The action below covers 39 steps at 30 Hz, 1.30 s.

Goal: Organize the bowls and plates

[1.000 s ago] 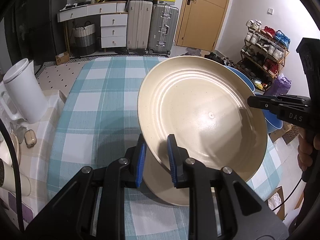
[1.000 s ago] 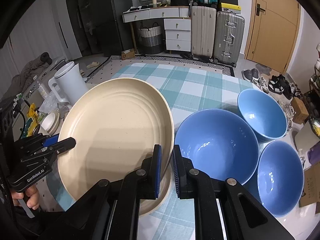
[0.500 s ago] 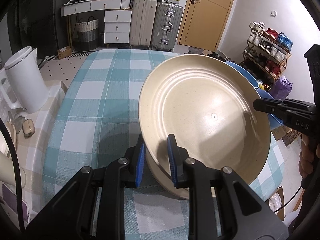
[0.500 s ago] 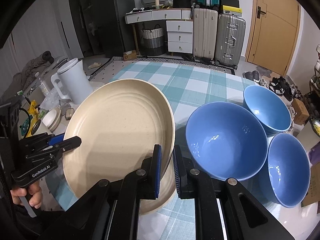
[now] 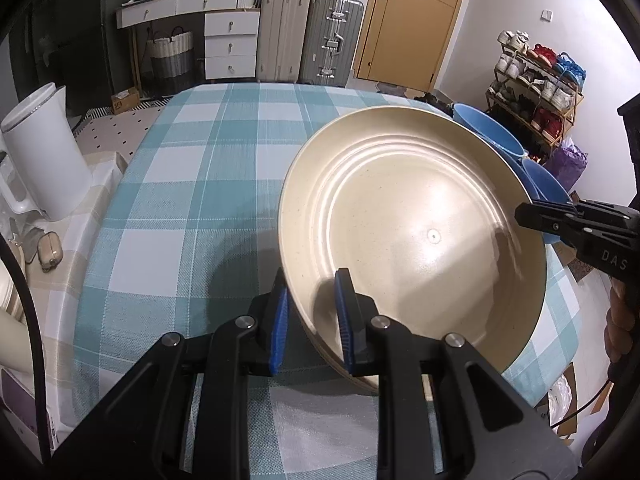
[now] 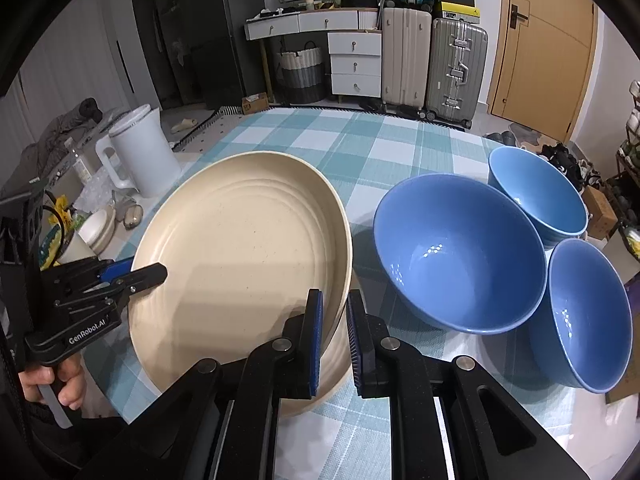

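Cream plate lower than before, both hand-held grippers still clamping rim.

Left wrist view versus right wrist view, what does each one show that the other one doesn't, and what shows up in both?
Only the left wrist view shows the shoe rack and a small beige case beside the kettle. Only the right wrist view shows all three blue bowls in full, and a dark fridge. Both show the cream plate clamped at opposite rims by the left gripper and right gripper, the white kettle, the checked tablecloth and the suitcases.
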Available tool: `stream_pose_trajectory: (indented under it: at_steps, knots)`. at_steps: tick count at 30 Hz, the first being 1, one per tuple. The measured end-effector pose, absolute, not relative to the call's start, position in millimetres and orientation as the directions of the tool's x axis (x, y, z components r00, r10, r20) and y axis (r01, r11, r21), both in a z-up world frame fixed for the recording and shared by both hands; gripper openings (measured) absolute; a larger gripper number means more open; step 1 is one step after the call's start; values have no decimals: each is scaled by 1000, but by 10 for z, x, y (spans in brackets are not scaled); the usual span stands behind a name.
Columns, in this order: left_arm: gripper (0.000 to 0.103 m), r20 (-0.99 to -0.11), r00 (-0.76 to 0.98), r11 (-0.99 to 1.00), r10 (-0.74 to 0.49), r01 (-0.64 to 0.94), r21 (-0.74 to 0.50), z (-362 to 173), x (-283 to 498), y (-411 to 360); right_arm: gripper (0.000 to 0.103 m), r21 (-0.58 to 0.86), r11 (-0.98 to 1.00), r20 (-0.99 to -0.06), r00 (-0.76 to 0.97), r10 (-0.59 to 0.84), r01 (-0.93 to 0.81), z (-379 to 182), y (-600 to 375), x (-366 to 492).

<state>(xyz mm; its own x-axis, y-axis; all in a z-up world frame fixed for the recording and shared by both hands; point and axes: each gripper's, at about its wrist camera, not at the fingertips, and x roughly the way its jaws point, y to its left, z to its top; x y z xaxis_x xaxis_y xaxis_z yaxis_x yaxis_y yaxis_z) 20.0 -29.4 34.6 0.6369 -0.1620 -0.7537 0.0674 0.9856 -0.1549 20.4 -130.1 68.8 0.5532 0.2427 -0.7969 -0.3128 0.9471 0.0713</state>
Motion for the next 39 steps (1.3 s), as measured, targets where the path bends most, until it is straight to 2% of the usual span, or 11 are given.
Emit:
stream_pose_trajectory:
  at_steps: [26, 39]
  knots:
    - [18, -784, 611, 994, -109, 67, -86, -48, 421, -266, 14, 81, 953, -828, 513, 227, -291, 252, -1249, 162]
    - [19, -783, 617, 996, -77, 86, -30, -66, 379, -353, 14, 85, 958, -837, 503, 218, -274, 166, -1264, 124]
